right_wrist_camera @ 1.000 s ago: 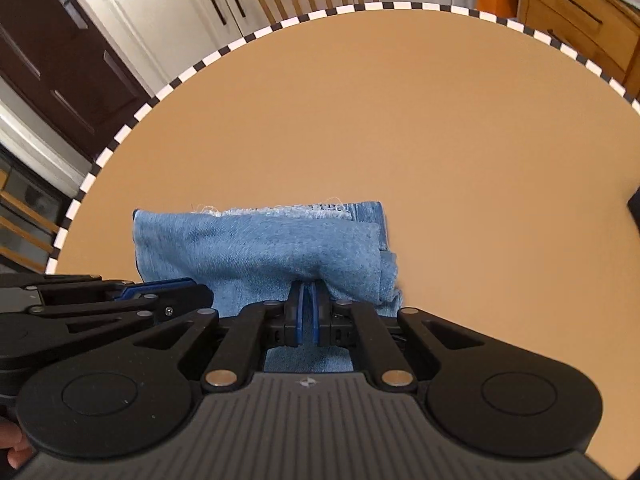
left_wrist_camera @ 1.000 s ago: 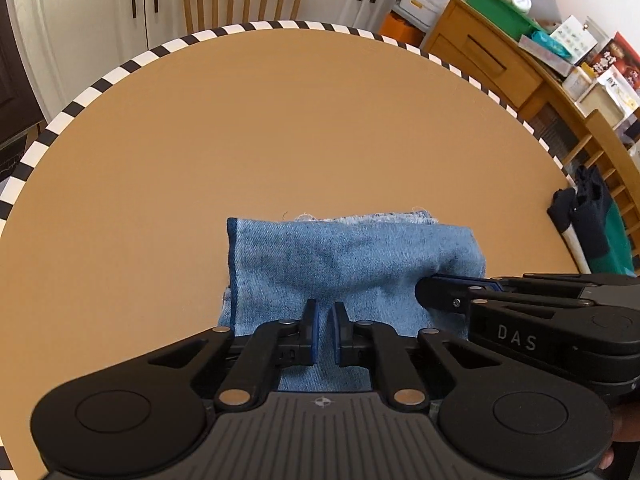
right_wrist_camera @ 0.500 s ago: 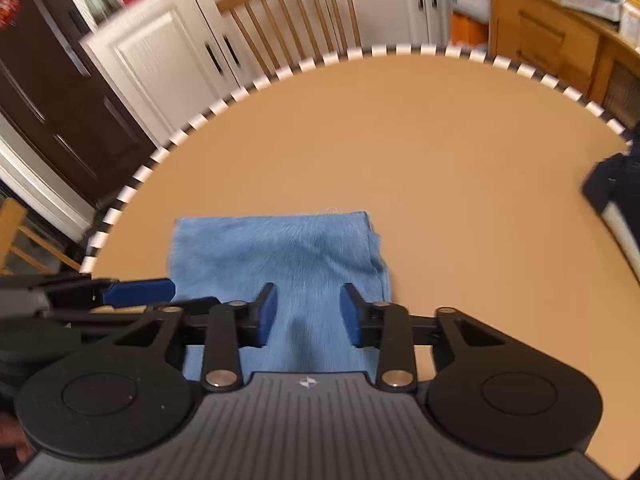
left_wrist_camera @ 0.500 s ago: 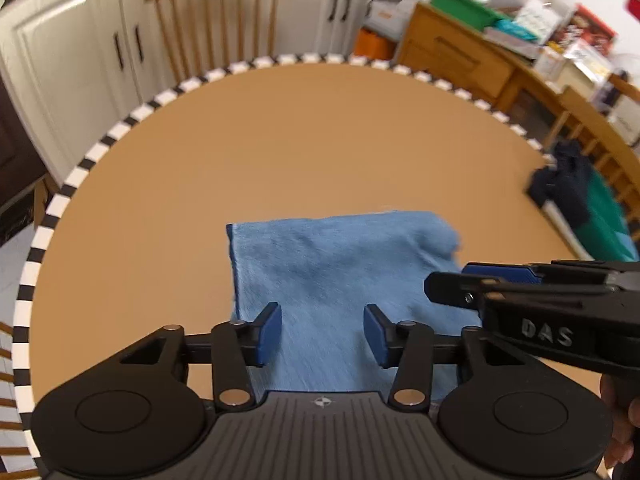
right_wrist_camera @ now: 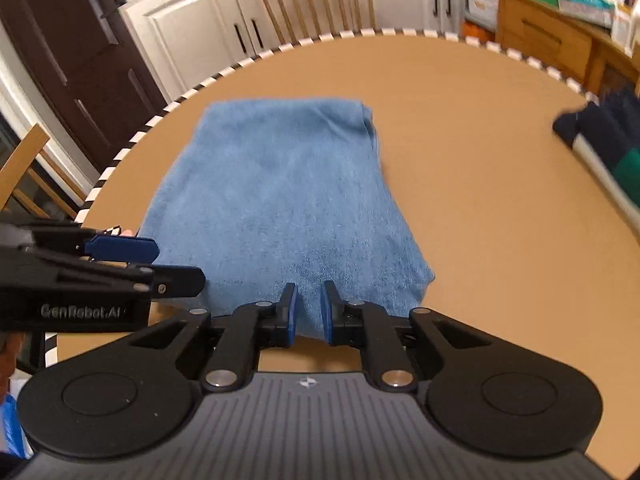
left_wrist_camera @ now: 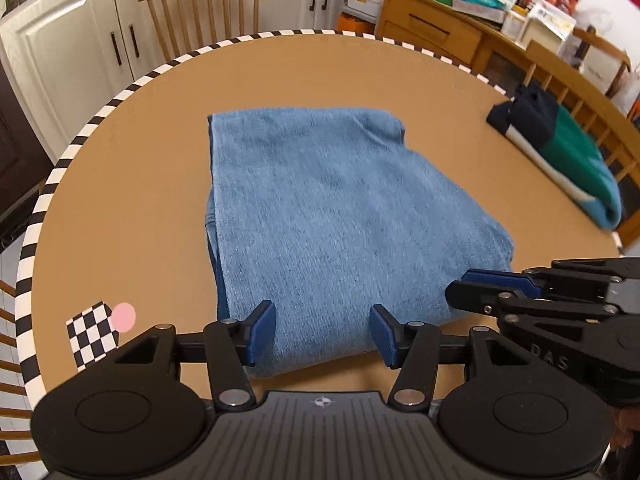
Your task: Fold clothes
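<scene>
Denim: a folded blue garment, a soft rectangle of faded woven cloth, lies flat at the middle of the table in both views, its near edge at the gripper tips.
Table: round, smooth tan top with a black-and-white checked rim.
Marker: a small checked patch with a pink dot, lower left of the left wrist view.
Second garment: folded navy, white and green cloth at the table's right edge, well apart from the denim.
Left gripper: black frame with blue ribbed pads, angled down over the denim's near edge; jaws apart and opening, pads not pressing the cloth.
Right gripper: same build, angled down; jaws nearly together and closing, a narrow gap above the denim's near edge, no cloth visibly pinched.
Background: a wooden spindle chair, white cupboards and a wooden sideboard at the top of the frame.
</scene>
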Available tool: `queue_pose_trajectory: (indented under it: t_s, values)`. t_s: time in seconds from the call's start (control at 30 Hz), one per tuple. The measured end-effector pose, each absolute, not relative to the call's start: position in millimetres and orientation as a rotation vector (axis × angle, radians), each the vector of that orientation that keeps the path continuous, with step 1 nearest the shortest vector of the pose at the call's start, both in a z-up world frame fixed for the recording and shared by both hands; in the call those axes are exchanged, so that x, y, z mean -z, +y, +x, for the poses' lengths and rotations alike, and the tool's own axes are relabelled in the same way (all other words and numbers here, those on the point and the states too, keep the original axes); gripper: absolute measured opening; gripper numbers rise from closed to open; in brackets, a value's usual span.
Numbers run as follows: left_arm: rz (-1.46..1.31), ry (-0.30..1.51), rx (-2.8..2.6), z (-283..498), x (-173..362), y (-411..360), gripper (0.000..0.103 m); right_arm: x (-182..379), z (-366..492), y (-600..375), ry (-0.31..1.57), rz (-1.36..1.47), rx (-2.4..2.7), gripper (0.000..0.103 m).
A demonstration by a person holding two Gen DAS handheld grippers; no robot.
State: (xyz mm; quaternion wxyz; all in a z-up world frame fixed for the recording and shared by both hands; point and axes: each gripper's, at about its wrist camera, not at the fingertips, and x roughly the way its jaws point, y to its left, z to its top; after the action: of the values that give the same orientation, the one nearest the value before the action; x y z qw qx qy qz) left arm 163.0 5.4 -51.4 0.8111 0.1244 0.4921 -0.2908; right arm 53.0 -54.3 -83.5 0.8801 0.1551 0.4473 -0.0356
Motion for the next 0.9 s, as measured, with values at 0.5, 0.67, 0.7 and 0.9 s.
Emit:
queue_pose_trajectory:
  t_s: [0.5, 0.67, 0.7, 0.9]
  values:
    - [0.291, 1.031, 0.622, 162.4, 68.8, 2.7, 0.063, 105.7, 55.0, -53.5, 0.938, 0.350, 0.086, 0.014]
    - [0.322, 1.030, 0.650, 161.6, 72.8, -2.3, 0.074, 110.5, 50.5, -56.0, 0.908, 0.405, 0.110, 0.014]
    - [0.336, 1.027, 0.661, 161.2, 74.7, -4.3, 0.075, 111.3, 49.2, -55.4, 0.903, 0.410, 0.119, 0.014]
    - [0.357, 1.025, 0.786, 168.7, 77.3, 5.2, 0.077, 113.8, 43.4, -41.6, 0.873, 0.419, 0.228, 0.015]
